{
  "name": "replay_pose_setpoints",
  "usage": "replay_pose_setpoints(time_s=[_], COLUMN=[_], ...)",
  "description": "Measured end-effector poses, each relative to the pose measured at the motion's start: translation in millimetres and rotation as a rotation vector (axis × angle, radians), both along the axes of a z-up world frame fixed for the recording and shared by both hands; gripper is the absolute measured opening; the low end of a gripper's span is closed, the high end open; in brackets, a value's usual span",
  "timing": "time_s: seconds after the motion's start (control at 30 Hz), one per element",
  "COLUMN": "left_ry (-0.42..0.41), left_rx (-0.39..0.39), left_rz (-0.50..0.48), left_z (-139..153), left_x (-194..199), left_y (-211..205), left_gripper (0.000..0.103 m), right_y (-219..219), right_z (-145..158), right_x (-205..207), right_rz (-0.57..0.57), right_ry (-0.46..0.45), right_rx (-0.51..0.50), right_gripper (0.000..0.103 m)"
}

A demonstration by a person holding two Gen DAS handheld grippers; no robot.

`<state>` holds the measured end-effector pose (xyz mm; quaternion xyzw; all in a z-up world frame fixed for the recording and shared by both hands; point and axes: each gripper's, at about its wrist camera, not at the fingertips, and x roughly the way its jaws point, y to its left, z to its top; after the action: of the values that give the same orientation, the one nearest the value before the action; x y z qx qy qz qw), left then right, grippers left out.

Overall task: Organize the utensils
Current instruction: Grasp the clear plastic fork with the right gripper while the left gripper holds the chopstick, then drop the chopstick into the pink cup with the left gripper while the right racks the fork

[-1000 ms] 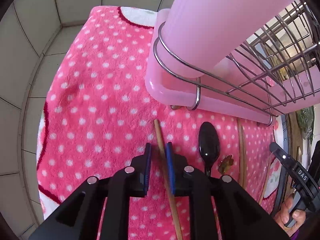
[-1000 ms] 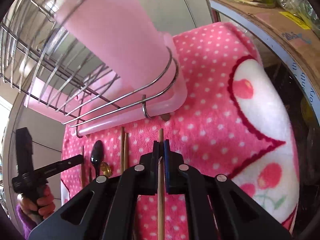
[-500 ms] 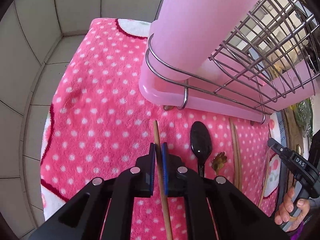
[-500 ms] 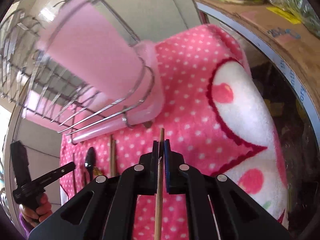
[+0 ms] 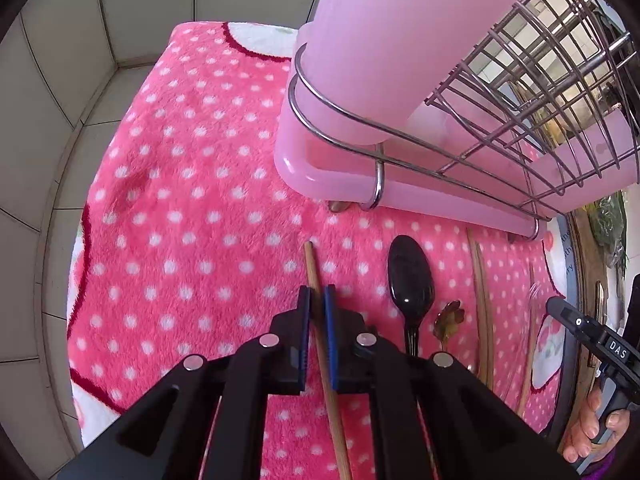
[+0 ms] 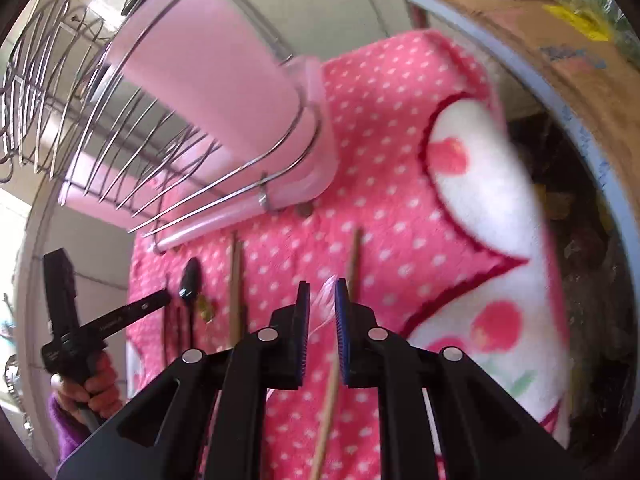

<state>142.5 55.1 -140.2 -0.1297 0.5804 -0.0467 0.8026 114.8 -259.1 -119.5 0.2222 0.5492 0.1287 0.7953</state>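
Pinching chopstick w/ left gripper

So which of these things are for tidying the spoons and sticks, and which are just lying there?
For the job: single brown wooden chopstick, black plastic spoon, pair of thin wooden chopsticks, tall pink plastic utensil cup.
Just lying about: pink polka-dot fleece blanket, brown cardboard box.

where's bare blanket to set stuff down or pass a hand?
Free: the wide stretch of polka-dot blanket left of the pink rack, out to the tiled wall. Crowded: the strip in front of the rack, where the held chopstick, black spoon and more chopsticks lie side by side.
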Motion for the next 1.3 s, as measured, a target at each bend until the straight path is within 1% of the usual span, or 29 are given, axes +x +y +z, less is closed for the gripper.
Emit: replay_pose_setpoints(time_s=[0.07,0.13,0.17,0.27,0.37,0.47,0.53,0.63,0.7,0.73,0.8,0.87,0.97,1.03,1.17,1.3], left_ry=[-0.002,-0.003,-0.003,-0.008,-0.012,-0.013,-0.019,-0.034,-0.054,-0.068,-0.116,-0.17,-0.264,-0.329,-0.5,-0.651], left_rx=[-0.002,-0.005,-0.006,0.001,0.025,0.036,0.041,0.018,-0.001,-0.001,-0.004,0.0,-0.026,-0.022,-0.015,-0.025], left_rz=[-0.005,-0.008,-0.008,-0.015,-0.034,-0.043,-0.051,-0.043,-0.041,-0.041,-0.038,-0.037,-0.032,-0.028,-0.005,0.028], left_z=[0,0,0,0,0,1,2,6,12,16,29,45,70,88,130,171], left_x=[0,1,1,1,0,1,1,-4,-10,-13,-21,-31,-48,-60,-85,-101], left_y=[-1,-2,-2,-3,-8,-12,-13,-11,-8,-8,-6,-3,0,3,8,13], left_gripper=[0.007,0.007,0.007,0.007,0.007,0.007,0.007,0.006,0.005,0.005,0.005,0.005,0.005,0.005,0.005,0.005], right_y=[8,15,16,15,14,15,15,15,20,21,22,22,20,18,14,6], right_z=[-6,-12,-16,-25,-32,-29,-30,-28,-23,-18,-5,10,28,42,75,107], right_x=[-5,-7,-7,-3,0,3,3,-1,-6,-10,-17,-26,-39,-48,-66,-69], right_rz=[0.027,0.031,0.024,-0.026,-0.064,-0.075,-0.085,-0.082,-0.07,-0.061,-0.04,-0.027,-0.012,-0.004,-0.007,-0.027], right_ry=[0.055,0.11,0.129,0.172,0.19,0.169,0.137,0.087,0.04,0.016,-0.051,-0.115,-0.197,-0.262,-0.417,-0.556], right_rx=[0.047,0.019,0.023,0.012,0.044,0.034,0.042,0.028,0.051,0.046,0.046,0.044,0.047,0.058,0.083,0.089], right_gripper=[0.013,0.013,0.013,0.013,0.013,0.013,0.013,0.003,0.003,0.003,0.003,0.003,0.003,0.003,0.003,0.003])
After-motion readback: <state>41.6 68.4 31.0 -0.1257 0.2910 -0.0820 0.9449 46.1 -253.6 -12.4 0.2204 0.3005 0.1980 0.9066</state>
